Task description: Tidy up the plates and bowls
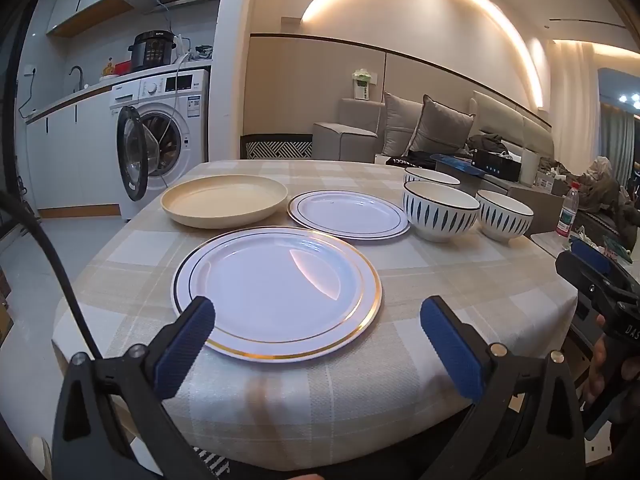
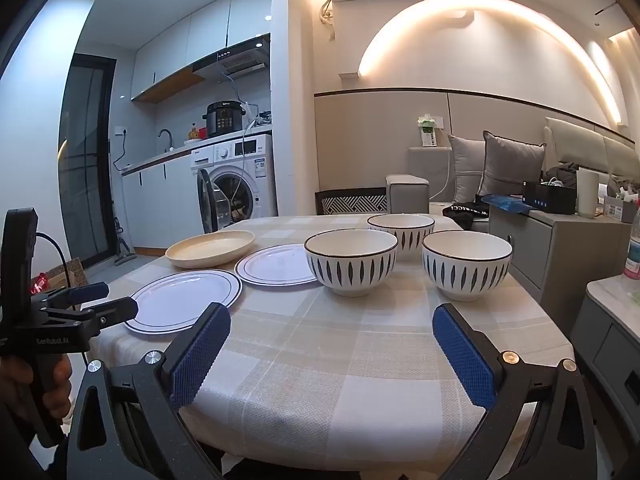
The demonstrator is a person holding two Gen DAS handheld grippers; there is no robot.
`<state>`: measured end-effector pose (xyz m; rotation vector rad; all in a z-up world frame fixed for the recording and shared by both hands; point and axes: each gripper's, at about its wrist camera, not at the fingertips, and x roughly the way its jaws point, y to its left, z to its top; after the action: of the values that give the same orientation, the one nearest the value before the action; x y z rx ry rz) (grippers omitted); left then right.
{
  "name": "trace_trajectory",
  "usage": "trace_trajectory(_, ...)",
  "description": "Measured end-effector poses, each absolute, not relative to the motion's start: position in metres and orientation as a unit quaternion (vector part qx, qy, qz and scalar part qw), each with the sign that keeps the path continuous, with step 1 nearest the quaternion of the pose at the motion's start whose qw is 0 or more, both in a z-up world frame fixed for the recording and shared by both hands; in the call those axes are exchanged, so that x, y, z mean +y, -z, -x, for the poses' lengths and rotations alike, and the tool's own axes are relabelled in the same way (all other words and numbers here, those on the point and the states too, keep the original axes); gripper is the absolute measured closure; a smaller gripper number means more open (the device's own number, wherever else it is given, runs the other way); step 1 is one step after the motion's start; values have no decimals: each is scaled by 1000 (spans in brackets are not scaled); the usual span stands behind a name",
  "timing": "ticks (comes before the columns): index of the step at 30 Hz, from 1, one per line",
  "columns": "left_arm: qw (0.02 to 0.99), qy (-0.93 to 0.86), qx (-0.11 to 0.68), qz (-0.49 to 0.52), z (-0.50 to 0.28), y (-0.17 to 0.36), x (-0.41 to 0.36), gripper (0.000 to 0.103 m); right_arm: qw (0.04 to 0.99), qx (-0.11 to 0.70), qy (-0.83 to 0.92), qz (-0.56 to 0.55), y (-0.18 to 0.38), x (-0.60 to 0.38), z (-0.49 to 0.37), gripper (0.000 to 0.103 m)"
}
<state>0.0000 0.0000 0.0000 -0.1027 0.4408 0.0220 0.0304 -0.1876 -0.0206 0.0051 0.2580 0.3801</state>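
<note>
Both grippers were wide open and held nothing. Left gripper [image 1: 316, 320] hung over the near edge of the table [image 1: 460, 280], with its blue pads far apart; one blue fingertip [image 1: 196, 320] sat in front of the rim of the near white plate, and I could not tell if it touched. Right gripper [image 2: 332, 328] hung over the near edge too, aimed at the bowls, and its blue pads were well apart from them.

After the grippers, the biggest thing was the table, covered with a tan and white checked cloth [image 2: 340, 380]. Behind it stood a washing machine [image 1: 160, 136] with its door swung open, and a grey sofa [image 1: 420, 128] with cushions.

On the table, the near white plate [image 1: 276, 292] with a gold rim lay flat, close to the left gripper. Just behind it, toward the bowls, lay a second white plate [image 1: 348, 214], also flat. A cream plate [image 1: 224, 204] with a raised edge sat beside that one, on the washing machine side.

Three white bowls with dark leaf marks stood upright, near each other on the right side. The front bowl [image 2: 351, 260] stood just beside the second white plate. The right bowl [image 2: 467, 264] stood near it. The back bowl [image 2: 401, 232] sat behind and between the two.
</note>
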Motion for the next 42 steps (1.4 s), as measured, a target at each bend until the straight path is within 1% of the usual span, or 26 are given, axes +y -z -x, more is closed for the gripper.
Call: trace_trajectory(42,975,-10,217,56,1,0,0,0,974,124,-190,1,22,-186,-30,0)
